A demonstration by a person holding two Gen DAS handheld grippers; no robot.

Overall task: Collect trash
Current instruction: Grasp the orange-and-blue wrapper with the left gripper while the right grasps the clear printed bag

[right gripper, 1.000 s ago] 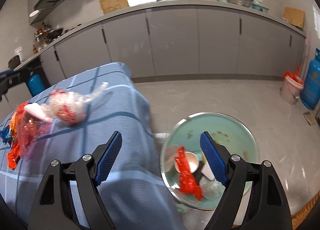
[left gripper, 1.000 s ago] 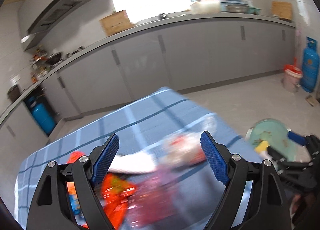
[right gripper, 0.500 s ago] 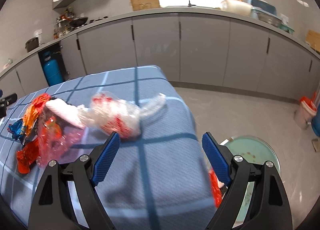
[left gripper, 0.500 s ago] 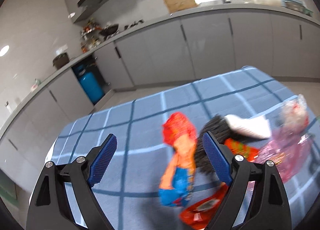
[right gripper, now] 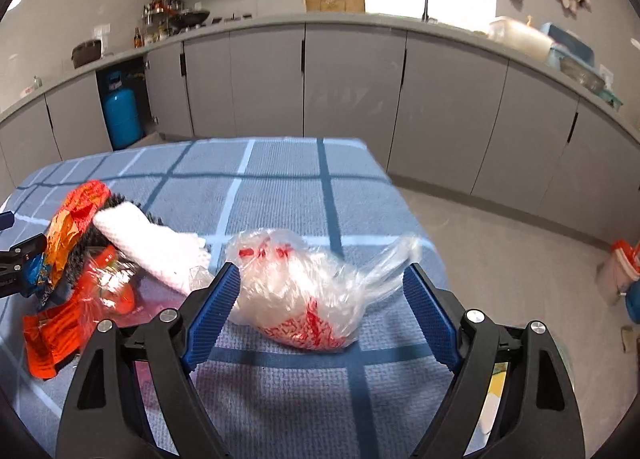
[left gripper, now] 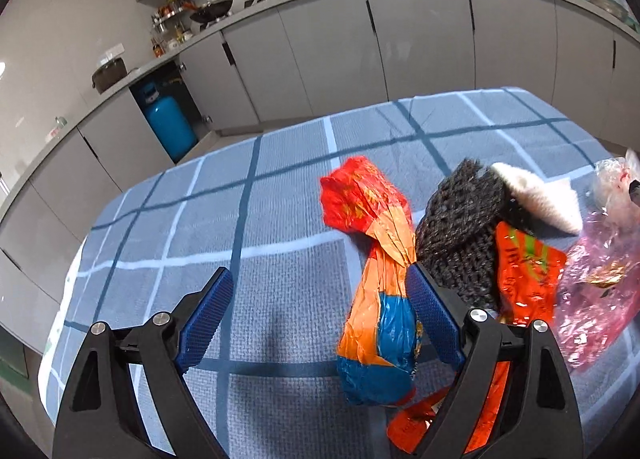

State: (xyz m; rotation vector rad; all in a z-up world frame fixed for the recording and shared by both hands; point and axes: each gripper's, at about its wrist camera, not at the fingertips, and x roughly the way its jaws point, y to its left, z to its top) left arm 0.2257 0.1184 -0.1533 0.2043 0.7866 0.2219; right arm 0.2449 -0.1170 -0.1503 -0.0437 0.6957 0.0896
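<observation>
Both claws are spread wide and hold nothing. Your right gripper hovers low over the blue checked tablecloth, its jaws standing on either side of a crumpled clear plastic bag with red print, which lies near the table's right edge. Your left gripper hangs above the cloth with a crinkled orange, red and blue snack wrapper just inside its right finger.

You seem to be at the pick-up step, with rubbish still waiting on the table. The right claw looks ready: lower a little and close on the bag's bulk. The left claw needs to shift right to centre the wrapper.

Beside that wrapper sit a dark knitted cloth, a white fluffy piece, a red foil packet and a pink transparent bag, heaped touching one another.
</observation>
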